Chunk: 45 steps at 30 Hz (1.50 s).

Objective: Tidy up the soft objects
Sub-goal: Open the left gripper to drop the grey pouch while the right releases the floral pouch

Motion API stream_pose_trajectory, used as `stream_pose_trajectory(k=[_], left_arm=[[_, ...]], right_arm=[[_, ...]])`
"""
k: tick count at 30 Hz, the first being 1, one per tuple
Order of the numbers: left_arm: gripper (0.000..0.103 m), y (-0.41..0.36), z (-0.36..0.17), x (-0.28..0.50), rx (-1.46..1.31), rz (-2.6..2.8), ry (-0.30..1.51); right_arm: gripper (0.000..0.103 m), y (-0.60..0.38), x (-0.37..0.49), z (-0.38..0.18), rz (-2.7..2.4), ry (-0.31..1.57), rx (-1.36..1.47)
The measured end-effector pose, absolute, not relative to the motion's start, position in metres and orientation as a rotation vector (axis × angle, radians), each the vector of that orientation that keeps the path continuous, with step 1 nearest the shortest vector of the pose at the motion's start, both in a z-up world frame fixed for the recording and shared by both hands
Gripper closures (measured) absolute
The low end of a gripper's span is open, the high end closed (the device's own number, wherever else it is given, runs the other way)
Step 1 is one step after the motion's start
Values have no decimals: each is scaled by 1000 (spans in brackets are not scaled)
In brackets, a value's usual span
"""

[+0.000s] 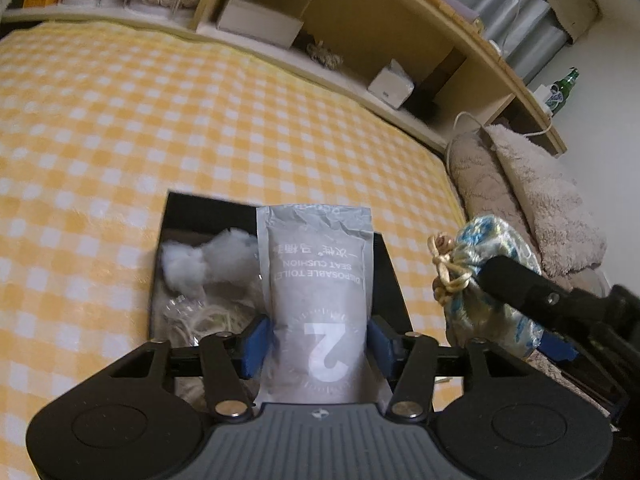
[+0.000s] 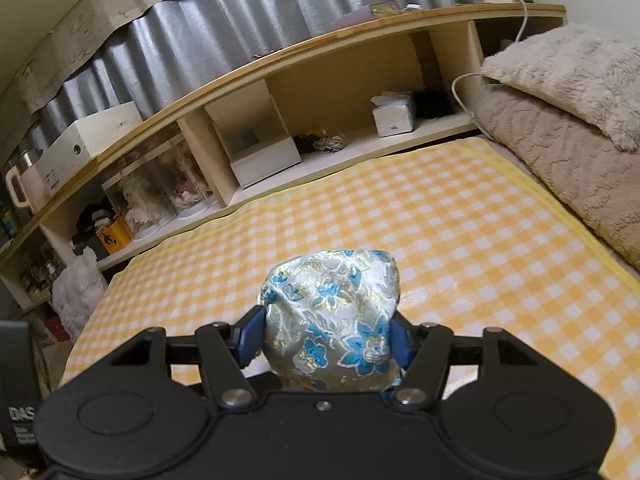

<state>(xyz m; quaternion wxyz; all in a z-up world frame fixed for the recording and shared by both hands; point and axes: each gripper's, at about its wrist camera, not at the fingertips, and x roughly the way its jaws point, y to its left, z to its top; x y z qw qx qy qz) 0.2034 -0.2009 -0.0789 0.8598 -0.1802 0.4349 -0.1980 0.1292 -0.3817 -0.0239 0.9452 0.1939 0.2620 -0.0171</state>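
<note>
My left gripper (image 1: pixel 318 344) brackets the seat-cushion packet (image 1: pixel 318 280), upright over the black box (image 1: pixel 394 280) – long axis pointing away – pads just beside it, while my right gripper (image 2: pixel 326 344) clamps the brocade pouch (image 2: pixel 332 312) to its right.

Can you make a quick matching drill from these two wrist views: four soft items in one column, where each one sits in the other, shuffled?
Items
1. silver seat-cushion packet
2. floral brocade pouch
3. white cotton wad
4. fluffy beige pillows

Places
A. at the far right end of the checked bed cover
B. lying loose inside the black box
C. between the left gripper's blue pads, over the box
D. clamped in the right gripper

Pairs: 1-C, 2-D, 3-B, 4-A
</note>
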Motion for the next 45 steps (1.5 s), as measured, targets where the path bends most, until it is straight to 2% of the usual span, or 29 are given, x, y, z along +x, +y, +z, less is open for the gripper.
stream_pose_trajectory(k=[1,3,17,24,34,35,36,37,39,43,44,45], left_arm=[[29,-204,-82,204,-379,-421,933],[18,-204,-87,203,-374,-447,968],[13,-158,-39,160,-1,-536,788],[9,-132,-31,147,26,-537,782],[8,-123,-39,139,19,-569,783],[7,-122,-41,141,13,-564,788],[7,-121,-43,144,5,-560,793],[7,-119,-44,145,-3,-559,796],[7,-116,-47,148,-19,-559,804],[7,-115,-49,152,-34,-555,812],[7,-115,-50,152,-37,-556,813],[7,-115,-50,152,-39,-557,814]], right_arm=[[39,-382,129,-25,-35,536,396],[39,-383,130,-27,-33,541,395],[39,-380,137,-31,0,586,402],[39,-352,147,-40,88,651,395],[39,-302,194,-55,198,703,362],[37,-298,199,-60,214,706,364],[31,-296,205,-64,212,711,364],[19,-295,208,-67,193,719,359],[15,-297,209,-68,148,721,341],[16,-307,205,-63,123,717,341],[19,-308,203,-61,122,715,336],[28,-308,200,-59,123,715,325]])
